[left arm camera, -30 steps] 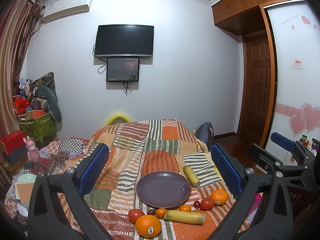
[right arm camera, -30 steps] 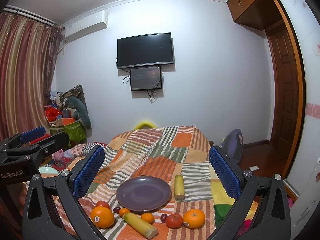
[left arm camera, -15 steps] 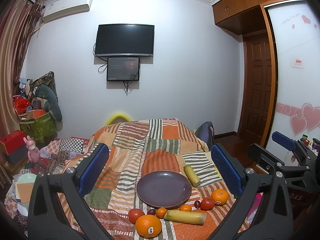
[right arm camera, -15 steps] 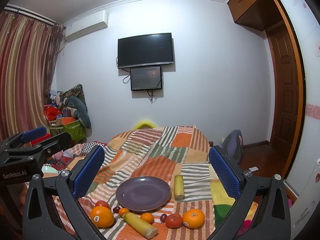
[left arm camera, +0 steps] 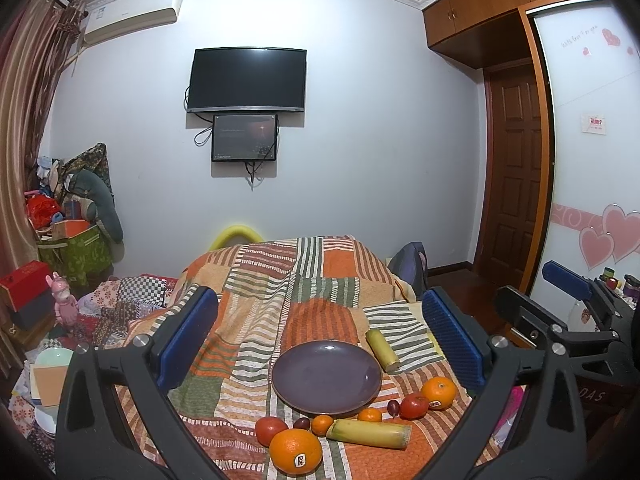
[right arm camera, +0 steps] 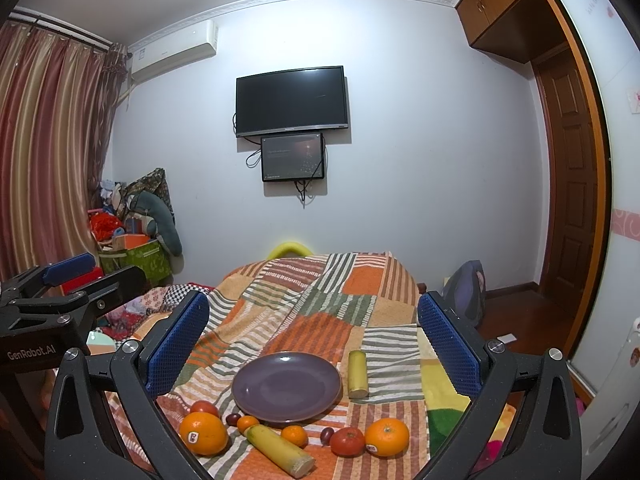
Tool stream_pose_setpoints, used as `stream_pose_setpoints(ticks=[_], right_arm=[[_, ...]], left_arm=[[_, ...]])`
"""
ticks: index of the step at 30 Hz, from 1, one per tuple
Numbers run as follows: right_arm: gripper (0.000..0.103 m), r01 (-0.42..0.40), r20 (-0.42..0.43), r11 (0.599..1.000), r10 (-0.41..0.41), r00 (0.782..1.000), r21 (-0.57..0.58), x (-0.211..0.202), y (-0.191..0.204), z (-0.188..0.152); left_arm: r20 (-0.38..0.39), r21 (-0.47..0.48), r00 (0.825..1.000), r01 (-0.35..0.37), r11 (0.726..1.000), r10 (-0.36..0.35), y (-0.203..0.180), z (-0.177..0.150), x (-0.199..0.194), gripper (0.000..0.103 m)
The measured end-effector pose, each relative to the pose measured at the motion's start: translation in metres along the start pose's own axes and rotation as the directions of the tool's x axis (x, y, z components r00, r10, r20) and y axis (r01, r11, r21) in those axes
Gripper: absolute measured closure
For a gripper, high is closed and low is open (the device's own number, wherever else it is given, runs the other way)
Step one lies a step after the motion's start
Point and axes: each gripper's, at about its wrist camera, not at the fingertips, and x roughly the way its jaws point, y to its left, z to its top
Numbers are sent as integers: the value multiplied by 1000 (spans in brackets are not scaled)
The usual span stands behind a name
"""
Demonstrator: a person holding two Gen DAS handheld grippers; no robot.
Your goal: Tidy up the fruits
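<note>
Both tools hang above the near edge of the bed (left arm camera: 316, 280), held level and facing the far wall. The left gripper (left arm camera: 320, 332) has its blue pads spread wide with nothing between them, and the right gripper (right arm camera: 312, 336) is just as wide apart and just as empty.

The purple plate (right arm camera: 286, 386) sits bare near the middle of the patchwork blanket (right arm camera: 320, 304). The fruit lies in a loose arc along the plate's near rim: a large orange (right arm camera: 203, 433) and a red fruit (right arm camera: 205, 409) toward the left edge of the bed, two small tangerines (right arm camera: 248, 423), two dark plum-like fruits (right arm camera: 233, 419), a sugarcane-like stalk (right arm camera: 279, 449) lying across the near edge, then a tomato-like fruit (right arm camera: 347, 441) and a second orange (right arm camera: 386, 437) toward the right edge. A shorter stalk (right arm camera: 357, 374) lies just beside the plate's right rim.

Nothing is on the plate yet, so the sorting looks unstarted. The risks lie ahead: the blanket is soft and rumpled, so a round fruit nudged by a pad may roll toward the near edge and drop off. The small tangerines touch or nearly touch the long stalk, so closing on one could drag the other. A hard squeeze could bruise the softer red fruit
</note>
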Motion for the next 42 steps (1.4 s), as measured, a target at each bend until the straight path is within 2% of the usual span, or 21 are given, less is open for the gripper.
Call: stream_pose_setpoints(ticks=[11, 21, 23, 25, 29, 32, 36, 42], right_arm=[[0, -10, -12, 1000, 10, 1000, -1, 3, 1, -2], [0, -20, -43, 1000, 20, 999, 15, 9, -6, -8], [0, -20, -60, 1000, 21, 998, 14, 12, -10, -13], [2, -21, -83, 1000, 22, 996, 14, 16, -12, -18], [16, -20, -139, 1000, 21, 990, 7, 23, -17, -31], [26, -20, -189, 1000, 21, 982, 5, 28, -22, -41], [32, -7, -257, 1000, 7, 966, 1, 35, -30, -55], [36, 36, -384, 999, -30, 923, 8, 45, -49, -80]], left_arm=[[-4, 4, 1000, 9, 1000, -9, -1, 1, 0, 0], [-44, -7, 999, 13, 1000, -13, 6, -1, 12, 1], [-66, -15, 998, 10, 1000, -11, 9, -2, 18, 13], [-102, -18, 995, 1, 1000, -3, 15, -6, 25, 18], [-161, -11, 987, -20, 1000, 17, 26, -17, 39, 27], [-216, 0, 976, -32, 999, 32, 33, -31, 50, 30], [-307, -9, 952, -24, 1000, 20, 44, -54, 67, 31], [-440, -43, 898, -21, 999, 0, 55, -92, 90, 31]])
